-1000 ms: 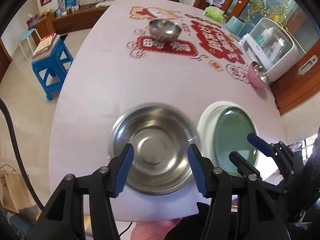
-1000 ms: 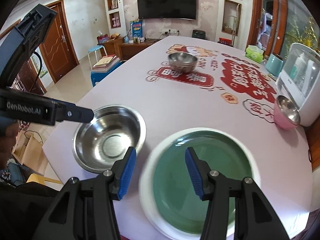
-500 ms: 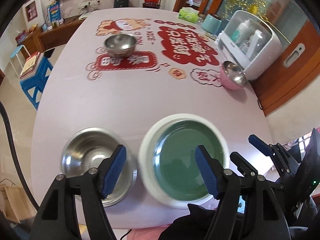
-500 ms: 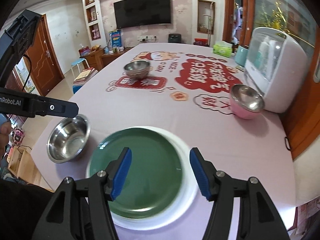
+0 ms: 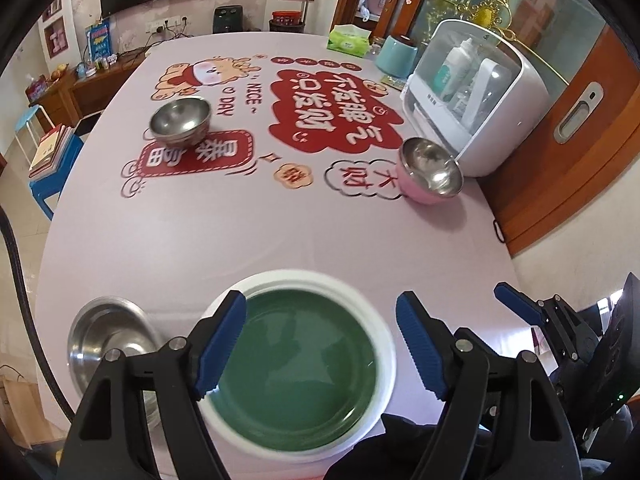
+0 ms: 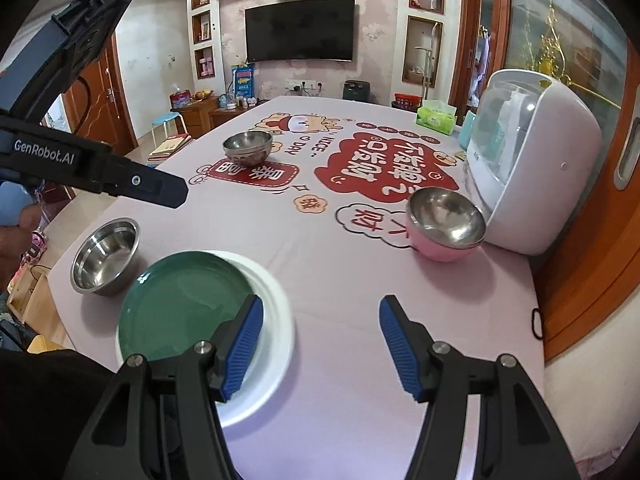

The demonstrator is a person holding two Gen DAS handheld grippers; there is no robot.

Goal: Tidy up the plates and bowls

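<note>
Two grippers are in my hands, and neither holds anything. On the left gripper (image 5: pixel 320 340) the fingers (image 5: pixel 220 344) stand wide apart above the green plate (image 5: pixel 296 372); they have just been opening, with nothing pressed between the pads. The right gripper (image 6: pixel 320 350) is also open and empty, its fingers (image 6: pixel 244 346) having spread a little; one hangs over the near rim of the white plate (image 6: pixel 276 320).

Progress, as I judge it: partly done. The green plate already sits stacked on the white plate at the near edge of the bench (image 6: pixel 340 280). A steel bowl (image 6: pixel 106 256) stands just beside the plates, toward the near left corner. A second steel bowl (image 6: pixel 247 147) sits well apart toward the far end. A pink bowl (image 6: pixel 446 226) with a steel lining rests near the right edge, beside a white cabinet (image 6: pixel 532 168). The bowls are not yet gathered.

The bench carries a pale cloth with red printed panels. A television (image 6: pixel 300 30) hangs on the far wall.
</note>
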